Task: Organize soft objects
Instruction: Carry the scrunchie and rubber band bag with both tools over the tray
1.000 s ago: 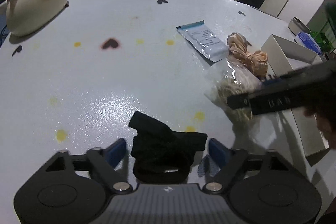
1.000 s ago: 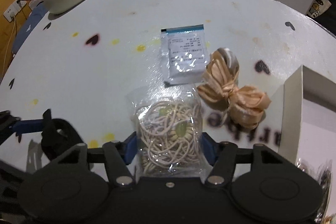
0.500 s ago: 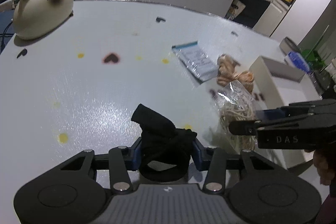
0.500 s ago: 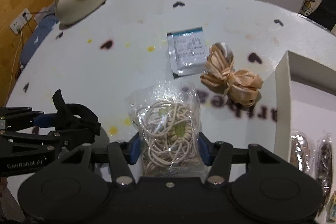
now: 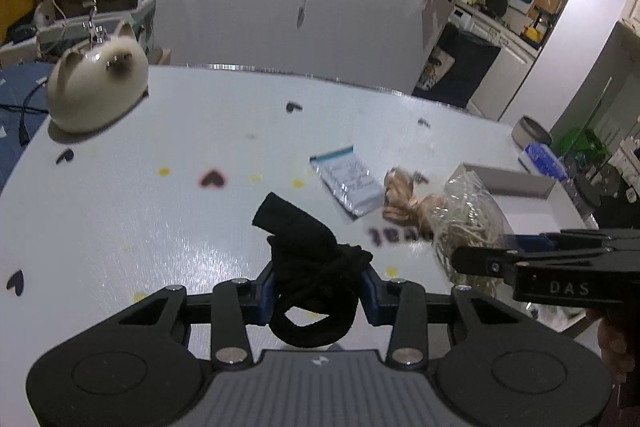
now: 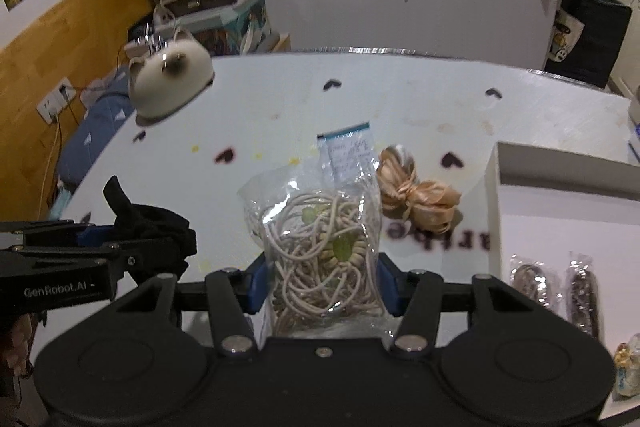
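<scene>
My left gripper (image 5: 317, 291) is shut on a black fabric bundle (image 5: 312, 267) and holds it above the white table (image 5: 160, 219). My right gripper (image 6: 320, 285) is shut on a clear bag of beige cords (image 6: 320, 247), lifted off the table. That bag also shows in the left wrist view (image 5: 468, 223). A tan ribbon bow (image 6: 416, 195) and a small blue-topped packet (image 6: 352, 155) lie on the table beyond the bag. The black bundle also shows in the right wrist view (image 6: 148, 227), at the left.
A white box (image 6: 560, 211) stands at the right with several dark wrapped items (image 6: 552, 291) inside. A cream cat-shaped object (image 6: 168, 83) sits at the table's far left. The table edge curves round at the back.
My left gripper closed on the black bundle and lifted it. My right gripper raised the cord bag off the table. Both views have tilted up.
</scene>
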A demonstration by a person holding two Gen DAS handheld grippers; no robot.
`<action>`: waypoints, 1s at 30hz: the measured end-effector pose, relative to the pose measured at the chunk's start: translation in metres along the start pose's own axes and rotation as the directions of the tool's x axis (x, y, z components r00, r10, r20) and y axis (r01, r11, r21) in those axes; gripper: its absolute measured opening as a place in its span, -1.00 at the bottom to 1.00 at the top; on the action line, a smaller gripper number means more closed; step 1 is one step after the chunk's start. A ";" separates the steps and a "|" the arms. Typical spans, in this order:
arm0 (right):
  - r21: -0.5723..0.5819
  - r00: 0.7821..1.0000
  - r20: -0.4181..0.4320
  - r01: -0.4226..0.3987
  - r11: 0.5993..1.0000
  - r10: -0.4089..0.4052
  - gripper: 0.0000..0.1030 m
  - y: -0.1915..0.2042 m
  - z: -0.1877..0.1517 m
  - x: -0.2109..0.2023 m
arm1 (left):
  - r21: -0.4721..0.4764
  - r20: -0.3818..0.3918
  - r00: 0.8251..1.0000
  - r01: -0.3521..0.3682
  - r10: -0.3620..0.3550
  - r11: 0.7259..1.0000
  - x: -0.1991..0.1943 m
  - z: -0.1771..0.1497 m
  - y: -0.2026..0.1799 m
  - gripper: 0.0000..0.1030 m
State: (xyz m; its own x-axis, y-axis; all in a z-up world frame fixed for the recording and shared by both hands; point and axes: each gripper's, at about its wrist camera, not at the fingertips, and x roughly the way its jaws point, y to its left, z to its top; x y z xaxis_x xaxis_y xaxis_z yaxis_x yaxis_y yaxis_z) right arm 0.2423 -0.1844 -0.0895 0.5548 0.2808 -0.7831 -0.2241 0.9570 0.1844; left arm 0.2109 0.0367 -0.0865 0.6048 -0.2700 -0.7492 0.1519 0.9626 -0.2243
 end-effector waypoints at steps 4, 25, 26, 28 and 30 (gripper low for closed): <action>0.017 0.998 0.063 -0.009 1.000 0.008 0.06 -0.010 0.004 -0.021 | -0.006 0.046 0.999 -0.005 0.005 1.000 -0.011 0.008 -0.010 -0.19; 0.094 0.981 0.193 0.001 0.996 -0.019 0.06 -0.149 -0.007 -0.107 | 0.012 0.141 0.990 -0.008 0.006 1.000 -0.014 0.024 -0.151 -0.19; 0.100 0.980 0.198 0.004 0.995 -0.024 0.06 -0.158 -0.008 -0.110 | 0.013 0.146 0.989 -0.005 0.003 1.000 -0.012 0.025 -0.159 -0.19; 0.114 0.978 0.206 0.013 0.993 -0.037 0.06 -0.179 -0.011 -0.117 | 0.017 0.154 0.988 0.003 -0.005 1.000 -0.007 0.027 -0.176 -0.19; 0.127 0.976 0.212 0.023 0.992 -0.049 0.06 -0.199 -0.012 -0.124 | 0.021 0.159 0.987 0.011 -0.014 1.000 -0.001 0.030 -0.194 -0.19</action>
State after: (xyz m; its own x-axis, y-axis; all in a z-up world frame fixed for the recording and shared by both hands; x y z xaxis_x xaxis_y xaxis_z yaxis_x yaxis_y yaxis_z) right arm 0.2086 -0.4106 -0.0365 0.7222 0.2423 -0.6478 -0.1079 0.9646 0.2405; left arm 0.2042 -0.1488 -0.0240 0.7195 -0.2768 -0.6369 0.1750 0.9598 -0.2195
